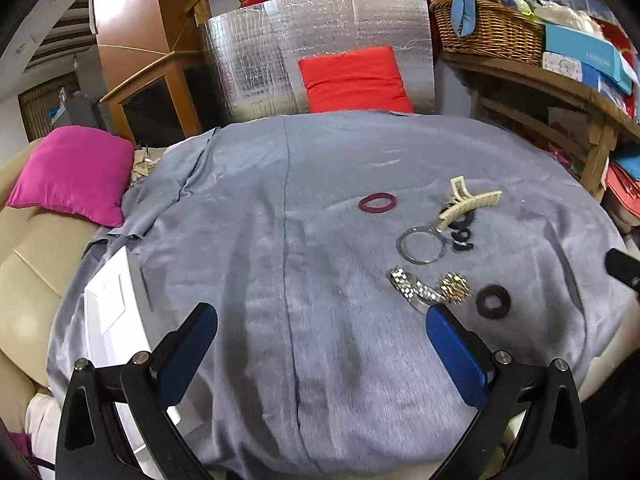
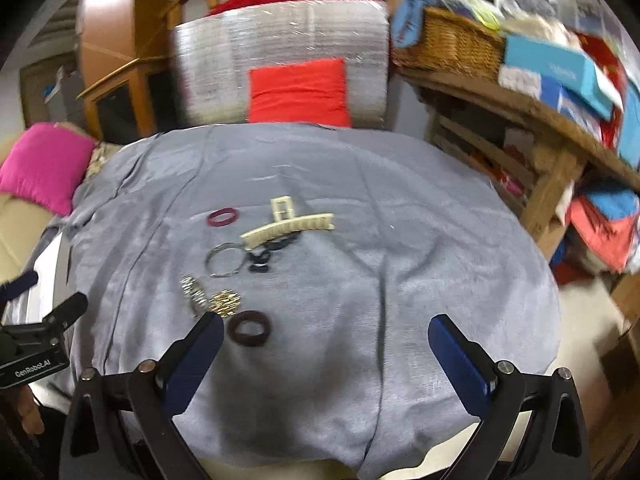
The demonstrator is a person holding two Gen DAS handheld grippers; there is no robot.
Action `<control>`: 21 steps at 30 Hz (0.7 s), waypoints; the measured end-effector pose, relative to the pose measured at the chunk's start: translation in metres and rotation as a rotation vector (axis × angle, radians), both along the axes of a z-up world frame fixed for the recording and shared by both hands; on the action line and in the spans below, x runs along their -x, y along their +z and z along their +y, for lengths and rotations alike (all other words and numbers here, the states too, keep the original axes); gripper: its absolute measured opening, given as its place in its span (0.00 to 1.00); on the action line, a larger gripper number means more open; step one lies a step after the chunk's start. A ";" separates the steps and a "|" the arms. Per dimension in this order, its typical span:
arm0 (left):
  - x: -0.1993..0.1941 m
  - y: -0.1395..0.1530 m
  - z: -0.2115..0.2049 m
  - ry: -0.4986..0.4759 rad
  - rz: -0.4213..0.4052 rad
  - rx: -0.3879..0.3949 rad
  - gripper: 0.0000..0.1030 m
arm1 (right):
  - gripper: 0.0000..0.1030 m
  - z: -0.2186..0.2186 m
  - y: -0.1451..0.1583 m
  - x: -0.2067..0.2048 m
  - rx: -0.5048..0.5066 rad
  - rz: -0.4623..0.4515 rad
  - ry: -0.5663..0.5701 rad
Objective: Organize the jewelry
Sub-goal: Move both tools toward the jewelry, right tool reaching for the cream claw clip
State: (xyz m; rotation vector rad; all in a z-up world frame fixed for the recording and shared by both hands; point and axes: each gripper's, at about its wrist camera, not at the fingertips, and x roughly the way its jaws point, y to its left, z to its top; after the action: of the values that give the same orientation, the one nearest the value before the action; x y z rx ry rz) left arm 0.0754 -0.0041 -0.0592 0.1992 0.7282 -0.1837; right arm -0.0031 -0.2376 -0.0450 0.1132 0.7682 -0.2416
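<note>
On a grey cloth (image 1: 280, 240) lie a maroon hair tie (image 1: 377, 203), a cream claw clip (image 1: 468, 206), a clear bangle (image 1: 421, 245), small black clips (image 1: 462, 238), a silver watch band (image 1: 414, 289), a gold brooch (image 1: 454, 287) and a dark brown scrunchie (image 1: 493, 301). My left gripper (image 1: 322, 316) is open and empty, its right finger just below the watch band. My right gripper (image 2: 326, 328) is open and empty above the cloth; the scrunchie (image 2: 248, 328) lies by its left finger. The claw clip (image 2: 286, 226), bangle (image 2: 225, 261) and brooch (image 2: 226, 302) lie beyond.
A white box (image 1: 110, 308) sits at the cloth's left edge. A pink cushion (image 1: 76, 174) lies at the left, a red cushion (image 1: 354, 78) against a silver panel behind. A wooden shelf with a wicker basket (image 1: 488, 30) stands at the right.
</note>
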 end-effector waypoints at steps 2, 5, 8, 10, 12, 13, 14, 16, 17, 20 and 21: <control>-0.011 -0.005 -0.004 0.000 -0.012 -0.001 1.00 | 1.00 -0.014 -0.005 -0.010 -0.046 0.011 -0.009; -0.030 -0.017 -0.012 -0.027 -0.012 -0.003 1.00 | 1.00 -0.024 -0.011 -0.025 -0.109 0.006 0.018; -0.050 -0.029 -0.010 -0.033 -0.004 0.005 1.00 | 1.00 -0.028 -0.016 -0.044 -0.182 0.001 0.055; -0.057 -0.036 -0.009 -0.030 0.012 0.008 1.00 | 1.00 -0.030 -0.020 -0.056 -0.243 -0.012 0.092; -0.063 -0.038 -0.007 -0.047 0.057 0.067 1.00 | 1.00 -0.033 -0.025 -0.072 -0.288 -0.018 0.106; -0.064 -0.038 -0.006 -0.061 0.065 0.096 1.00 | 1.00 -0.037 -0.028 -0.079 -0.321 -0.021 0.107; -0.065 -0.038 -0.008 -0.072 0.062 0.111 1.00 | 1.00 -0.043 -0.032 -0.088 -0.375 -0.022 0.106; -0.068 -0.039 -0.013 -0.095 0.067 0.116 1.00 | 1.00 -0.056 -0.042 -0.106 -0.497 -0.019 0.087; -0.070 -0.041 -0.017 -0.105 0.076 0.117 1.00 | 1.00 -0.060 -0.047 -0.114 -0.538 -0.019 0.077; -0.075 -0.049 -0.033 -0.155 0.111 0.098 0.92 | 0.91 -0.073 -0.067 -0.140 -0.682 0.011 0.045; -0.078 -0.052 -0.036 -0.167 0.126 0.096 0.86 | 0.89 -0.076 -0.074 -0.148 -0.721 0.021 0.037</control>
State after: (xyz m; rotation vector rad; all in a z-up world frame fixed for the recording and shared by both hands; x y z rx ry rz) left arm 0.1532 -0.0404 -0.1112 0.1574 0.8266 -0.3923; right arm 0.1453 -0.3136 -0.1185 0.7772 0.8492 0.0799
